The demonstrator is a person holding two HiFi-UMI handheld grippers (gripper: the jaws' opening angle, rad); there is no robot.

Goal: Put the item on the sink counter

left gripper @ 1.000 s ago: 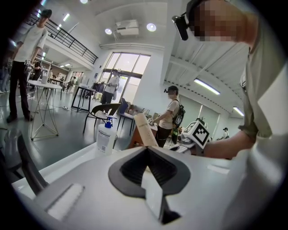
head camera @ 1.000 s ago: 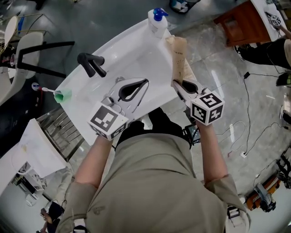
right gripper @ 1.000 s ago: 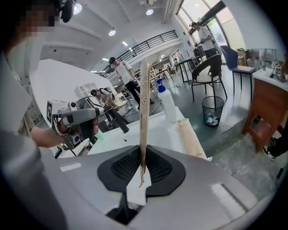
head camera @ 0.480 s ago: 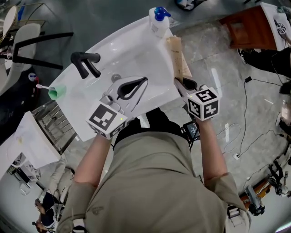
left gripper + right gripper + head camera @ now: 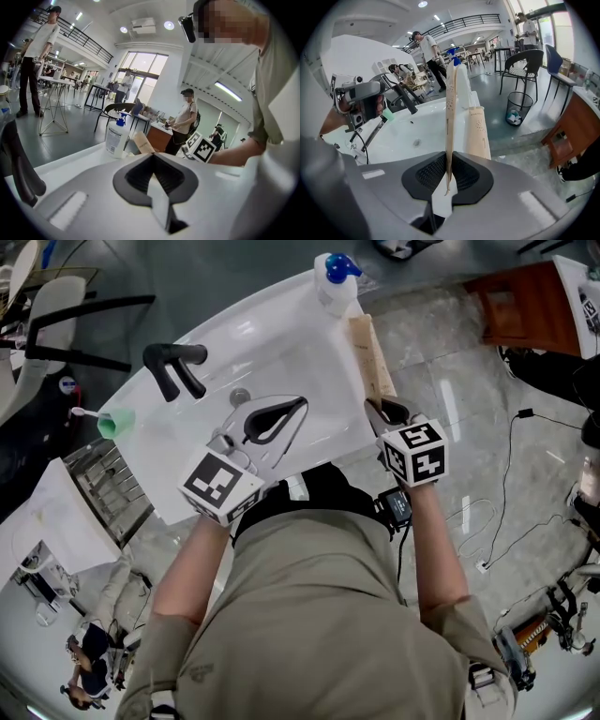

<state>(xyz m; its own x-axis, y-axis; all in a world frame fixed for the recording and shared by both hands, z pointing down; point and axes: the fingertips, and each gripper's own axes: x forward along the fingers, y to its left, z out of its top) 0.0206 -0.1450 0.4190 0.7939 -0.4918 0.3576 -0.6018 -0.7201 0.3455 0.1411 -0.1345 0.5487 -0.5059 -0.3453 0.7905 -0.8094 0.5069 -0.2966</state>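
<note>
The item is a long beige paper sleeve (image 5: 367, 354) with small print; it stretches along the right rim of the white sink counter (image 5: 281, 310). My right gripper (image 5: 381, 410) is shut on its near end. In the right gripper view the sleeve (image 5: 450, 101) stands edge-on between the jaws of the right gripper (image 5: 446, 177). Whether its far end touches the counter is unclear. My left gripper (image 5: 298, 407) hovers over the basin's near side, shut with nothing in it. The left gripper (image 5: 153, 158) faces the sleeve (image 5: 143, 142).
A black faucet (image 5: 174, 367) stands at the basin's left. A white pump bottle with a blue top (image 5: 337, 277) stands at the far corner. A green cup with a toothbrush (image 5: 113, 423) stands at the left end. A wooden cabinet (image 5: 520, 296) and floor cables (image 5: 511, 465) lie to the right.
The sleeve has turned more edge-on and looks narrower, and my right gripper has drawn slightly back with it. The left gripper has barely moved.
</note>
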